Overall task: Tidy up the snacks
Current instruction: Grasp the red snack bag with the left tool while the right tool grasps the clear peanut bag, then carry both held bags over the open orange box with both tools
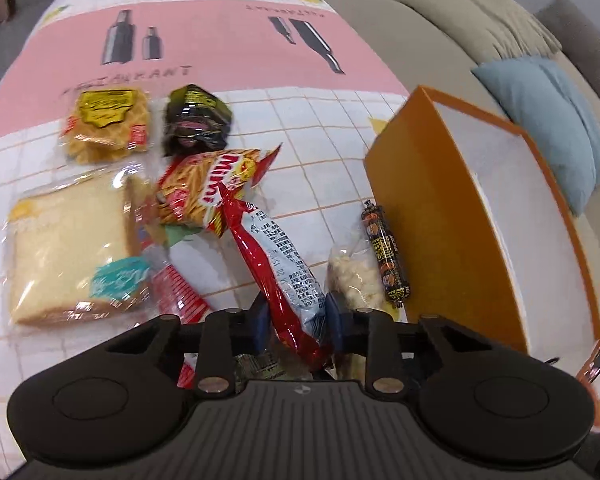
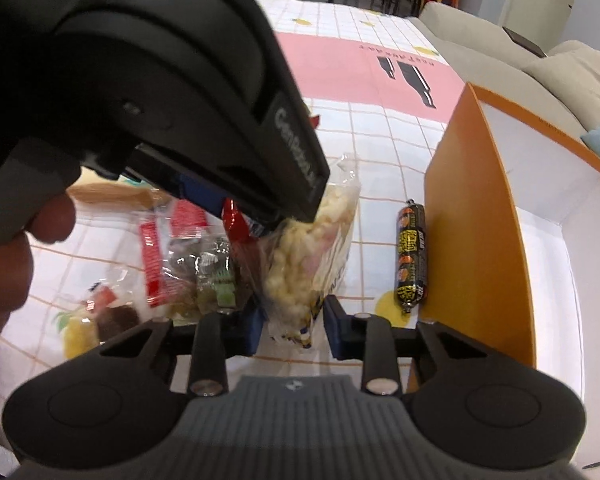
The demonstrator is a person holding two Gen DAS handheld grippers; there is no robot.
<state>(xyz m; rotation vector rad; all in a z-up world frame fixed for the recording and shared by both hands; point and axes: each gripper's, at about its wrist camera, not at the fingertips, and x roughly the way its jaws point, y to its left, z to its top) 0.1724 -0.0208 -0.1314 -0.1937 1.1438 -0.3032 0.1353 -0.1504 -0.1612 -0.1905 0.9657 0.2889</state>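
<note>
My left gripper (image 1: 294, 316) is shut on a long red and blue snack packet (image 1: 284, 264), held above the table. My right gripper (image 2: 290, 320) has its blue pads on either side of a clear bag of pale puffed snacks (image 2: 308, 256); that bag also shows in the left wrist view (image 1: 352, 276). An open orange box with a white inside (image 1: 460, 216) stands at the right, also in the right wrist view (image 2: 480, 220). A dark sausage stick (image 2: 412, 252) lies against its wall. The left gripper's body (image 2: 160, 80) fills the upper left of the right wrist view.
On the tiled cloth lie wrapped bread (image 1: 72, 248), a Mimi stick-snack bag (image 1: 212, 188), a yellow biscuit pack (image 1: 104, 124), a black packet (image 1: 196, 120) and small wrapped sweets (image 2: 172, 272). A sofa with a blue cushion (image 1: 556, 128) is behind the box.
</note>
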